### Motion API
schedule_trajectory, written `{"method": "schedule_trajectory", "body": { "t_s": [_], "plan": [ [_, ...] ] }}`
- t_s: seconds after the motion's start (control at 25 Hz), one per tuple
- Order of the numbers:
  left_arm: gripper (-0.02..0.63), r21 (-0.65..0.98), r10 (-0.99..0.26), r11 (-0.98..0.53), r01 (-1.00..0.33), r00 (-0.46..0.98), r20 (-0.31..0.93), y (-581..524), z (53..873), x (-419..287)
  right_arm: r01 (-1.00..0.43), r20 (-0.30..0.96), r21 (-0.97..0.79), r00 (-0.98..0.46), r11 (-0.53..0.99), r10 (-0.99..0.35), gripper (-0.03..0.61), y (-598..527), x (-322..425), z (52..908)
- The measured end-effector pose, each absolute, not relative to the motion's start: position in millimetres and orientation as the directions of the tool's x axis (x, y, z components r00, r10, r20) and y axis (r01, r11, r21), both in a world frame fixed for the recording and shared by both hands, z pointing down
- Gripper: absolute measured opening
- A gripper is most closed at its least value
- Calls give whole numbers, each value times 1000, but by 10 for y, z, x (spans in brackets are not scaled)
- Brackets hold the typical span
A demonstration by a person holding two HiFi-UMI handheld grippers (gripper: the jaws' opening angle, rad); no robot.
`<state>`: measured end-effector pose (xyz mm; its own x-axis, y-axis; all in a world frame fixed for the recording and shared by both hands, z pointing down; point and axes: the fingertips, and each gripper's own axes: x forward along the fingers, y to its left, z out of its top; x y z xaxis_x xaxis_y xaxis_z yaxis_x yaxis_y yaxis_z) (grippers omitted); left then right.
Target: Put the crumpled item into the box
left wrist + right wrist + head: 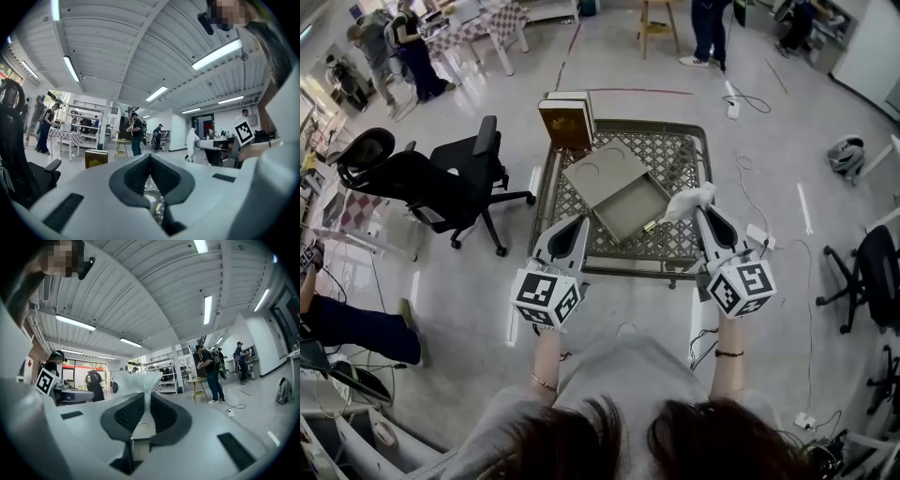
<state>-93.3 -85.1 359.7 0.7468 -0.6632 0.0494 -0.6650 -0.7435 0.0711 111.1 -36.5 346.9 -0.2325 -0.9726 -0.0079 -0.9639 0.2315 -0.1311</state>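
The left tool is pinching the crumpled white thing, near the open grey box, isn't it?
Not the left: the right tool is pinching the crumpled white thing, near the open grey box. The right gripper view shows it between that tool's jaws. The left tool holds nothing.

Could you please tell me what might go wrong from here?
The right gripper pinches only an edge of the white crumpled item, so it might slip out early. The item hangs beside the open grey cardboard box, not over it; released now, it would probably land on the metal lattice table.
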Motion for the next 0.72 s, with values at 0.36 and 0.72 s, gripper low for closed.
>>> {"method": "schedule_trajectory", "body": {
  "t_s": [0.36,0.72],
  "plan": [
    [17,114,-646,-747,-655,756,107,-1022,3842,-846,-964,57,-143,-235,226,-970,58,-644,1170,3627],
    [17,159,-678,-699,-697,717,162,-1366,4073,-712,-939,151,-167,-327,302,-933,58,-1178,1241,3974]
  ]
}}
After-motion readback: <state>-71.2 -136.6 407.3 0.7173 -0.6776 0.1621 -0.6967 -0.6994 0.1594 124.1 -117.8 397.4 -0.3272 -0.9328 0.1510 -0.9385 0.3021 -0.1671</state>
